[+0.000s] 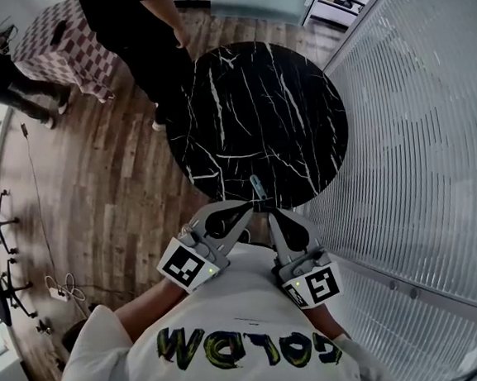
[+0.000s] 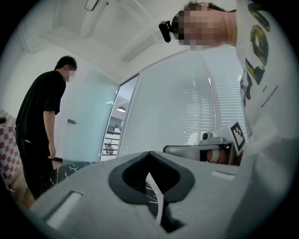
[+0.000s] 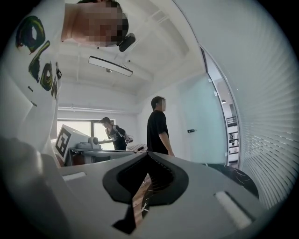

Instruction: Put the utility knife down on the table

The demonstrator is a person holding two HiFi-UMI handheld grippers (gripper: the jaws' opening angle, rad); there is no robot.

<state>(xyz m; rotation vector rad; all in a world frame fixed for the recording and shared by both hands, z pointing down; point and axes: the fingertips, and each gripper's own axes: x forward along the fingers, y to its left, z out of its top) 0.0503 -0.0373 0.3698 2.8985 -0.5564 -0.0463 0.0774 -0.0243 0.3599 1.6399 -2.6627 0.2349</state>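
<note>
Head view: a round black marble table with white veins (image 1: 256, 101) stands on the brown plank floor (image 1: 105, 180). At the table's 6 o'clock rim lies a slim blue-grey utility knife (image 1: 257, 187), pointing roughly toward 12 o'clock. Both tools are held low against the wearer's white lettered shirt (image 1: 235, 343).

The left gripper (image 1: 248, 204) reaches toward 1 o'clock, its tip just short of the knife's near end. This view does not settle whether the two touch. In the left gripper view that gripper (image 2: 149, 154) has its grey jaws drawn together with only a thin slit left between them, and no knife can be made out in their grip.

The right gripper (image 1: 272, 214) sits just beside it at 4 o'clock from the knife. In the right gripper view the right gripper (image 3: 148, 154) has its jaws closed to the same narrow slit — nothing held, with floorboards showing through the gap.

A person in black clothes (image 1: 138, 37) stands at the table's 10 o'clock edge. A red-and-white checked cloth (image 1: 60, 43) lies further out that way, and a pale slatted wall (image 1: 416, 128) fills the 3 o'clock side.
</note>
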